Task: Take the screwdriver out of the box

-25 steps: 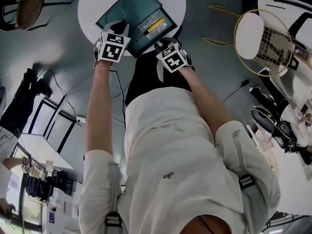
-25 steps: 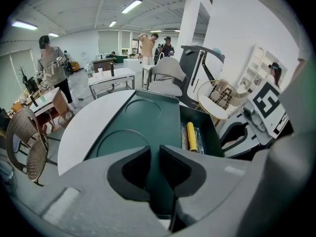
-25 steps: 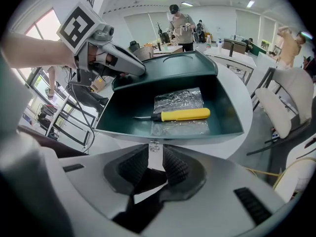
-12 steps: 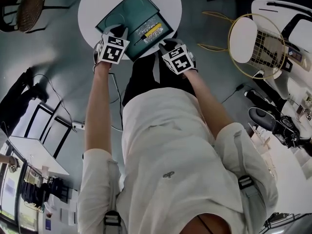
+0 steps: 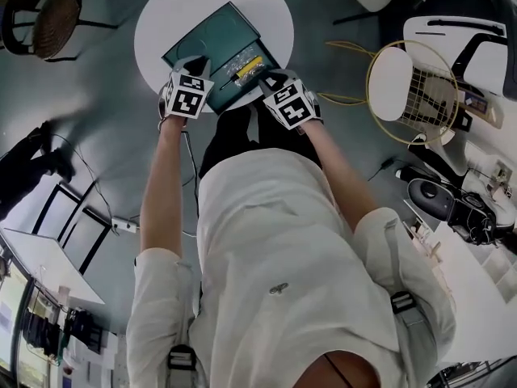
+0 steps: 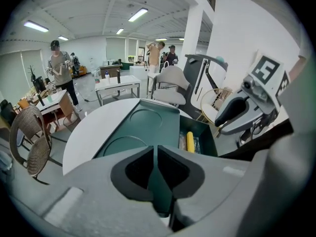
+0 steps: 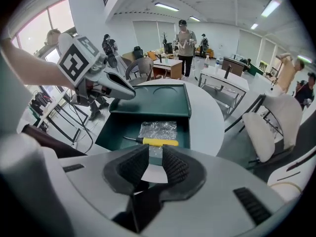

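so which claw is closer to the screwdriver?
Right. The right claw hangs open just short of the screwdriver, lined up on its yellow handle. The left claw grips the box at its lid side, with the screwdriver farther off.

Open-plan office, part lab. Strip lights run along a white ceiling. Rows of white desks with swivel chairs. People stand among them. Large window on one side, plain grey floor.
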`<state>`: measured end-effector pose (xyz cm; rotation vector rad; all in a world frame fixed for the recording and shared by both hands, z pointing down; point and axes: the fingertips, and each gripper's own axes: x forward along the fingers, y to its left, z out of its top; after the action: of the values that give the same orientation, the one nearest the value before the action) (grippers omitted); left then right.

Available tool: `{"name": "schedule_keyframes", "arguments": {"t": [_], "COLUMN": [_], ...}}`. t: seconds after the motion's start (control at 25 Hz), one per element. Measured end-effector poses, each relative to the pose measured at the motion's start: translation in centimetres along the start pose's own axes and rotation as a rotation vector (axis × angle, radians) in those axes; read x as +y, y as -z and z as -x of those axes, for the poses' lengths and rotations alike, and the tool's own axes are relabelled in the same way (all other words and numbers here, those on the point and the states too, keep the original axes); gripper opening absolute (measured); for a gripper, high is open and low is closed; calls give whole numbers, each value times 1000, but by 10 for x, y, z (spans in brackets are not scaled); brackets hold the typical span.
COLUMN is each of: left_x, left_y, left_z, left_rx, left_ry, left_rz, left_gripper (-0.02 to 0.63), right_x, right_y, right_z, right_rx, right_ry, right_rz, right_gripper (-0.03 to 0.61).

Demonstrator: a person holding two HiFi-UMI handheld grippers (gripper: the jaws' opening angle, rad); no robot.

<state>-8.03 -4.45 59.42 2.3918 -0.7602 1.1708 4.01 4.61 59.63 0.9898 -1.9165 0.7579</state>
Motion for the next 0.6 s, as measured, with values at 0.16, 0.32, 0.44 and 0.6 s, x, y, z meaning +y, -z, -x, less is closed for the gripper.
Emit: {"name": "schedule_keyframes", "arguments": {"t": [0.16,0.32,0.44,0.6], "left_x": [-10,-21,-30,-39], "left_y": [-14,-6,1,4], "left_z": [25,51,63,83], "left_rx": [-92,-136,-150,-196], "left_ry": [-17,-17,-21,-41], "left_rz": [24,82,119,173], "left_gripper": [31,29,23,20], "right_x": [-5,1,4,12], "right_y": [-7,-14,-16,-13], "right_z": [-4,-16,-28,-41], "right_rx": [29,71,104,149], "right_ry": [3,-14,-32,-57], "right_rz": [118,257,365,520], "right_gripper": [97,110,117,124]}}
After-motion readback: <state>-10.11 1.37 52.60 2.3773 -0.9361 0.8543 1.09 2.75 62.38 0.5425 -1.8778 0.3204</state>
